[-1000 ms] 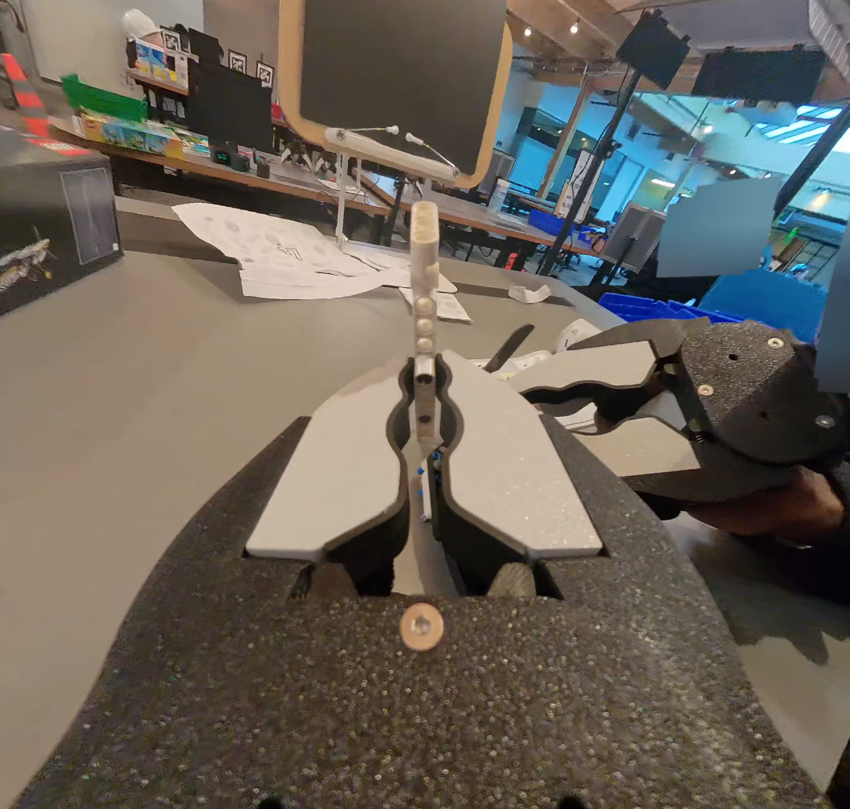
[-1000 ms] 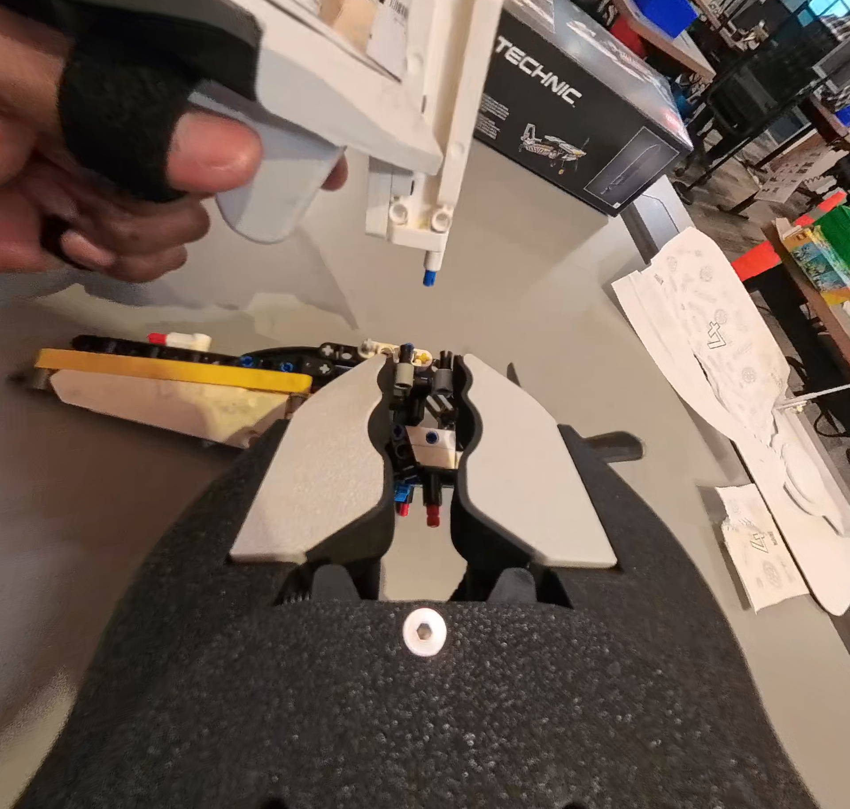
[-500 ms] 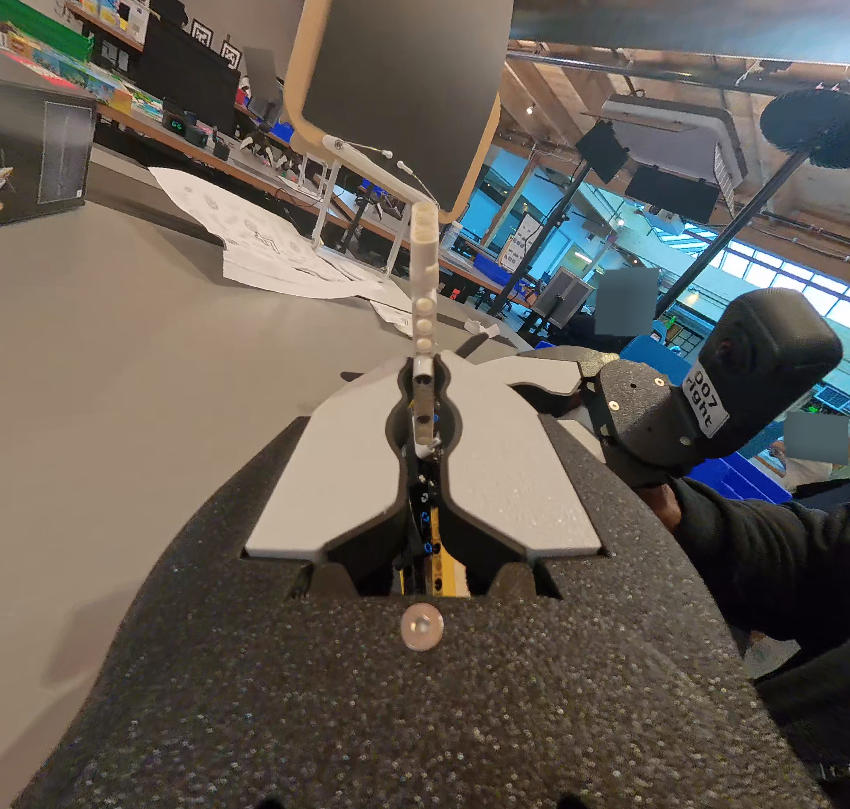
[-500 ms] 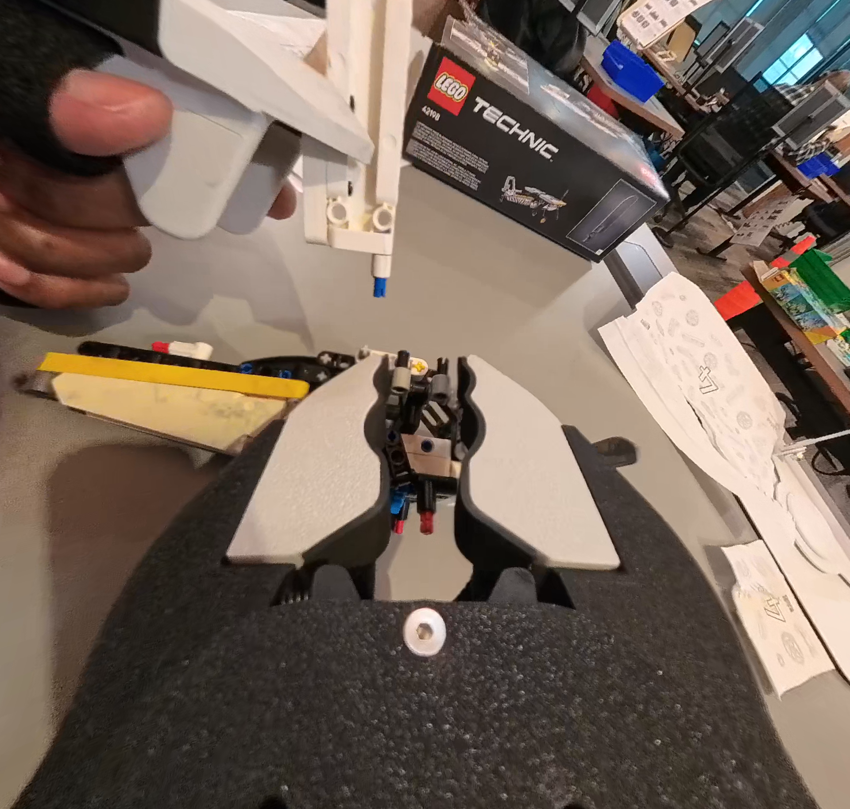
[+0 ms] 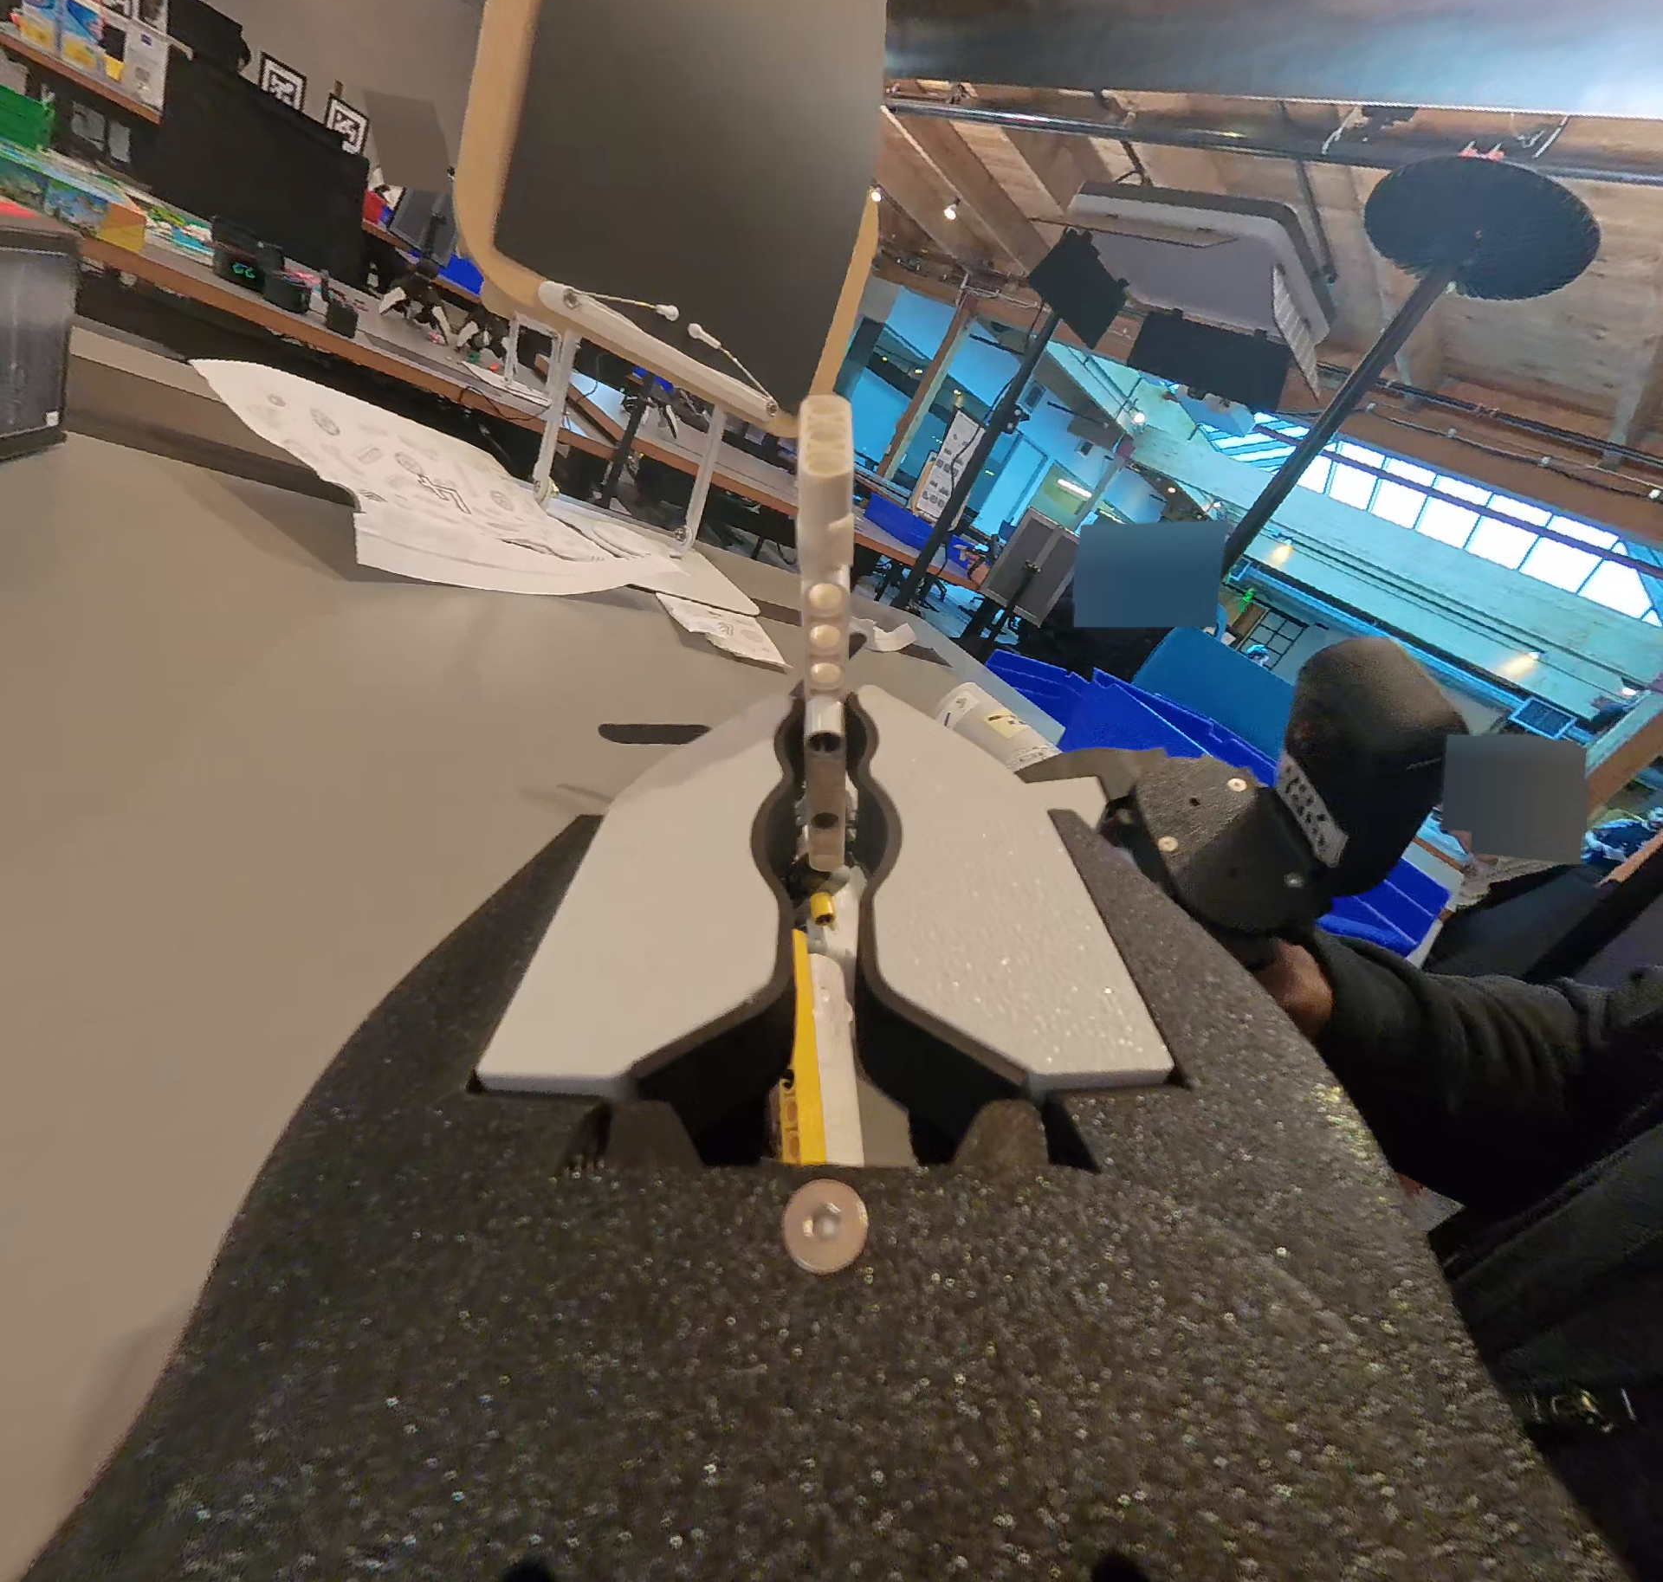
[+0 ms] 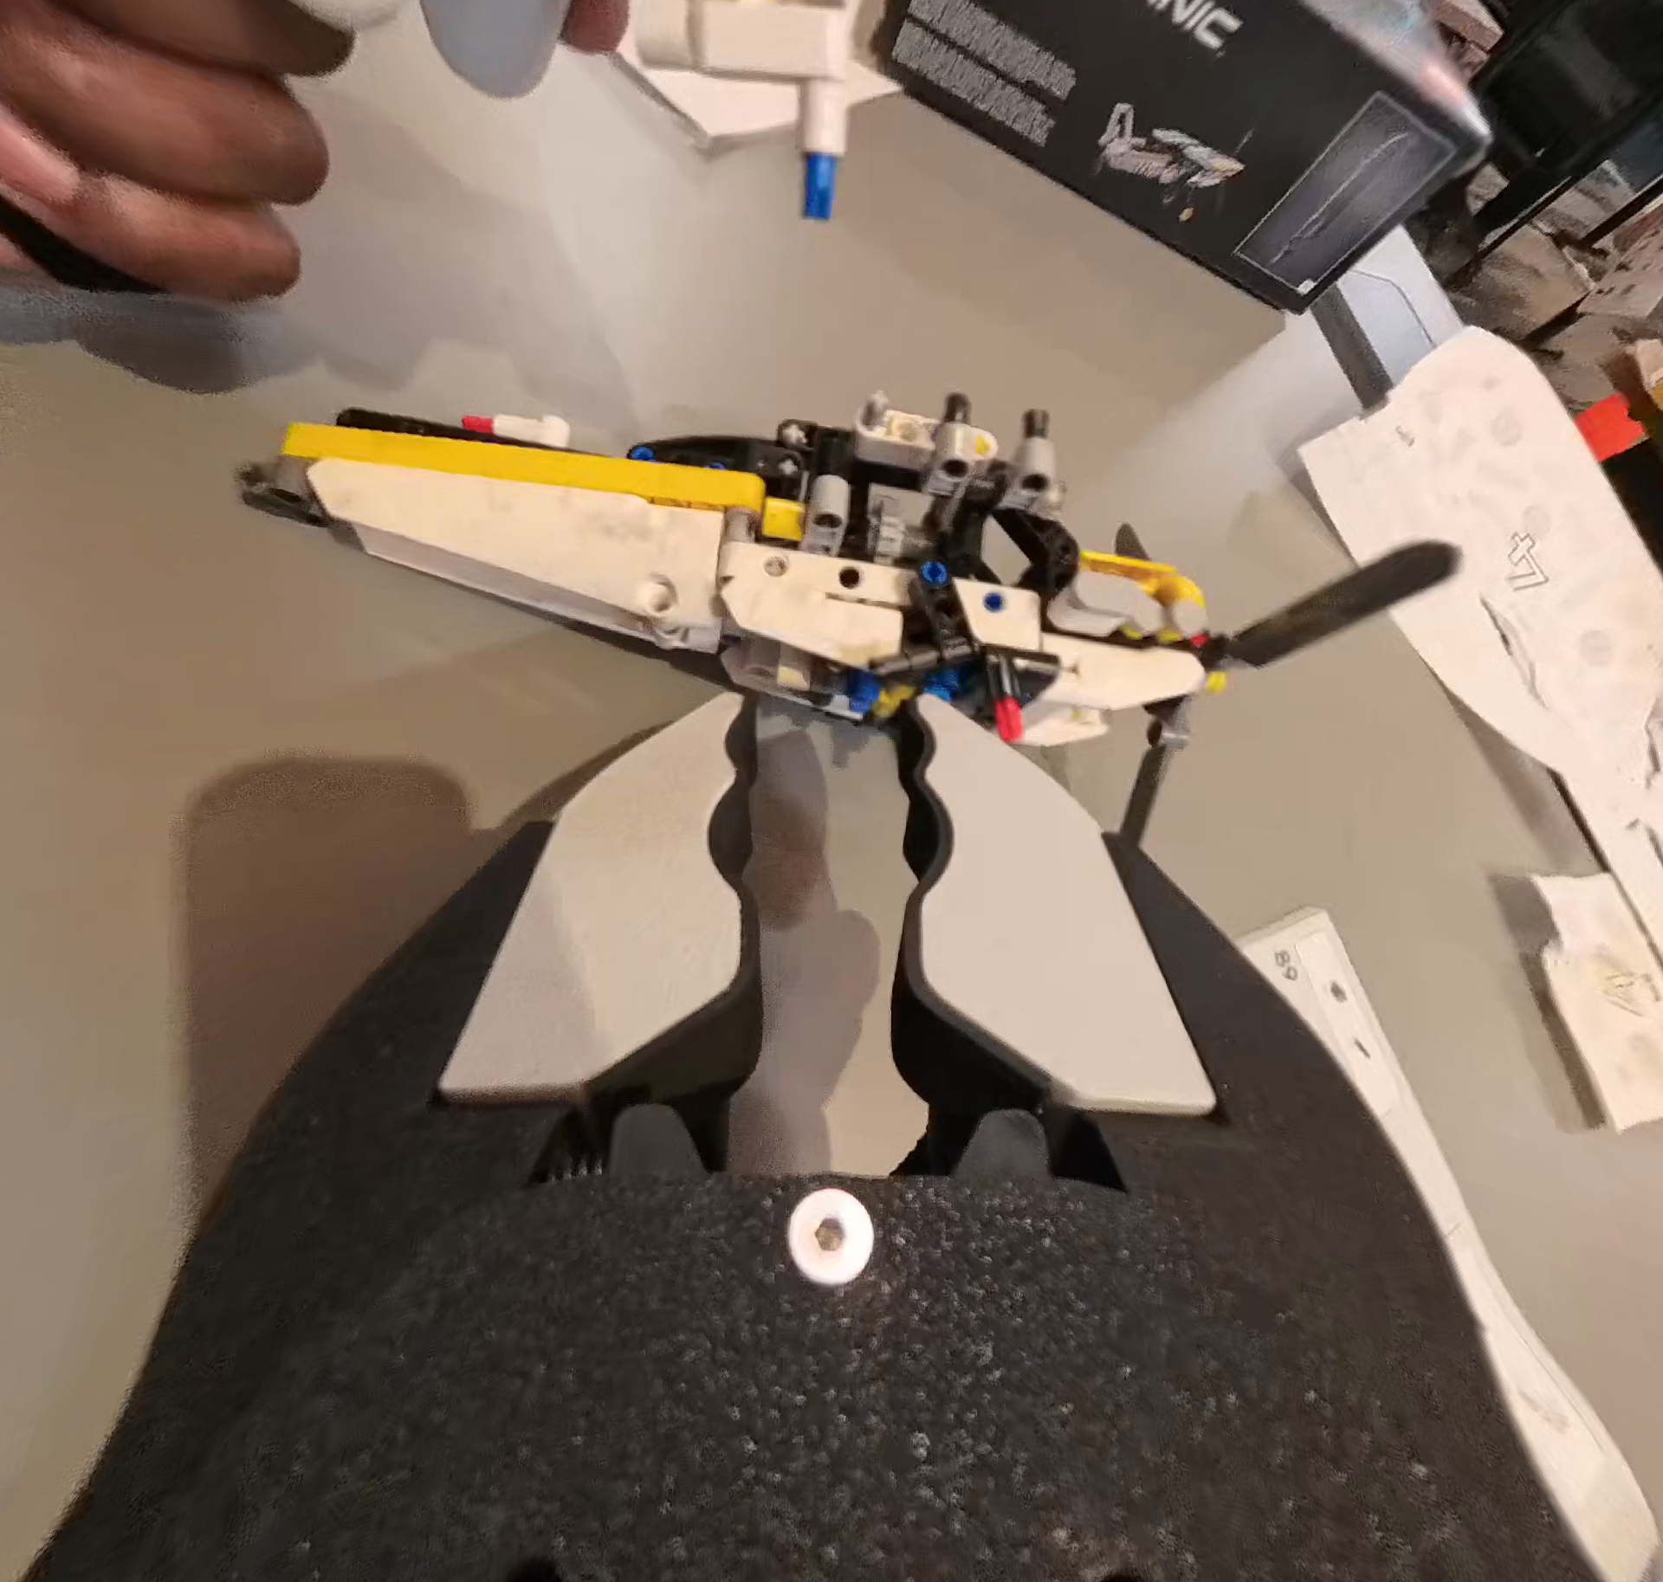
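While white beam assembly [image 5: 826,567] is clamped upright in left gripper [image 5: 826,729], right gripper [image 6: 823,720] is held open, empty; plane model [image 6: 720,567] lies just beyond fingertips, long axis crosswise, on grey table [image 6: 135,639].

The right gripper [image 6: 823,729] has widened and drawn back off the toy plane model [image 6: 720,567], whose fuselage previously sat between its fingers; the jaws now frame bare table.
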`<state>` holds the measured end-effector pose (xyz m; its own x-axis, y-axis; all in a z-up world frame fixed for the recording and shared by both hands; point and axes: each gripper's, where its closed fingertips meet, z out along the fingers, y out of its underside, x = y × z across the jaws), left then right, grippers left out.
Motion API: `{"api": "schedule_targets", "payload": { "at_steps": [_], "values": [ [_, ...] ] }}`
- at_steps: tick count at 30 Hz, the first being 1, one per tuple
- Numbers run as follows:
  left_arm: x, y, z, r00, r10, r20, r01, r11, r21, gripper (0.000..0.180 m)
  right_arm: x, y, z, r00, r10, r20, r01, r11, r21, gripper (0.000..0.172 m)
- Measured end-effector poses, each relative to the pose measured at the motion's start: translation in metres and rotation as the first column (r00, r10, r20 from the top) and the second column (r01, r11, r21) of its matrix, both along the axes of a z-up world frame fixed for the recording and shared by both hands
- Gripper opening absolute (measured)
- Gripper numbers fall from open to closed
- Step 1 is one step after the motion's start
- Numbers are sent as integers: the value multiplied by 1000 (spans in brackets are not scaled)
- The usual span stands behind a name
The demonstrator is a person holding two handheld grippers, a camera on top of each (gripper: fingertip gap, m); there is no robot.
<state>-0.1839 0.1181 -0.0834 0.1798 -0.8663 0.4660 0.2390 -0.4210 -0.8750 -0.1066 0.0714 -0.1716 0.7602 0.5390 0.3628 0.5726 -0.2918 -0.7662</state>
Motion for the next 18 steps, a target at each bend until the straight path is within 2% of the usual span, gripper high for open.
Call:
{"api": "schedule_targets", "payload": {
  "at_steps": [4,6,9,11,13,16,18],
  "values": [
    [7,-7,9,999,-37,36,37,999,-4,9,-15,22,-8,997,8,82,-8,1000,5,27],
    [8,-8,17,996,-52,72,53,999,-12,10,-27,37,-8,998,40,57,-41,999,8,27],
    [9,-9,29,990,-80,118,83,996,-19,10,-34,48,-7,998,64,-25,-65,998,-26,39],
    [11,-12,34,981,-114,155,122,992,-45,9,-30,41,8,989,85,-118,-84,996,11,38],
    [17,-19,33,973,-149,176,164,983,-79,9,-19,26,31,977,98,-192,-75,990,121,31],
    [39,-40,19,964,-207,168,229,966,-124,9,-1,2,56,977,86,-196,-34,966,255,26],
    [57,-55,9,957,-232,175,260,954,-152,9,3,-12,57,984,81,-157,-36,962,270,26]
  ]
}}
